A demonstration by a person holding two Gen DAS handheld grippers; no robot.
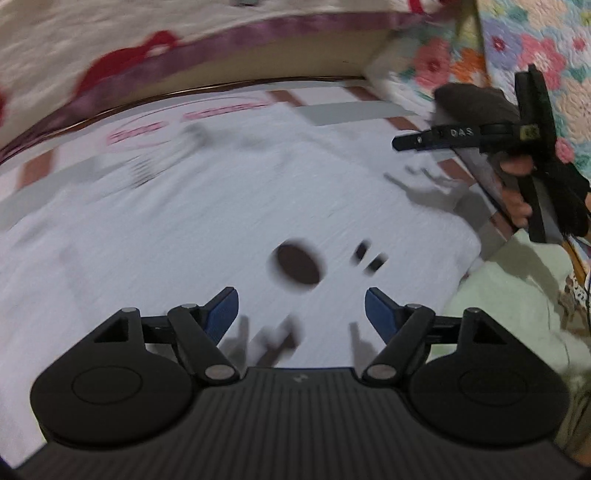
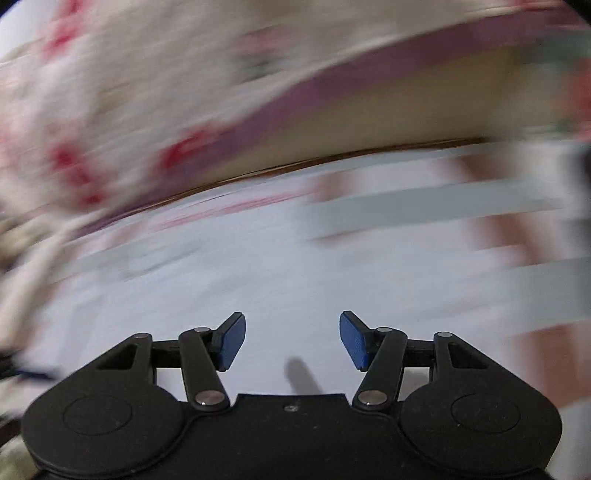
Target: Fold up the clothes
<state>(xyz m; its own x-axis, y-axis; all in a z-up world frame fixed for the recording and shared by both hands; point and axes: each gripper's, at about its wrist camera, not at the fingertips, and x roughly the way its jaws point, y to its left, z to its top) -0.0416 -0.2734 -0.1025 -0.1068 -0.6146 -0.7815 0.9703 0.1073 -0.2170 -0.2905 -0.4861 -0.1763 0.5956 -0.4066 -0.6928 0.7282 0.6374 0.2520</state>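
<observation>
A white garment (image 1: pixel 192 229) with a dark oval print (image 1: pixel 297 271) and small black marks lies spread flat on the surface. My left gripper (image 1: pixel 300 308) hovers open just above it, blue pads (image 1: pixel 221 314) apart, nothing between them. In the left wrist view the other gripper's body (image 1: pixel 532 147) shows at the right, held by a hand in a dark glove. My right gripper (image 2: pixel 291 341) is open over the white cloth (image 2: pixel 258 288), empty. Both views are blurred by motion.
A striped sheet (image 2: pixel 424 214) in grey, pink-brown and white covers the surface. A cream wall and a red-flowered cloth with a purple band (image 1: pixel 258 33) stand at the far edge. A flowered quilt (image 1: pixel 535 48) lies at the right, a pale green cloth (image 1: pixel 517 288) beside the garment.
</observation>
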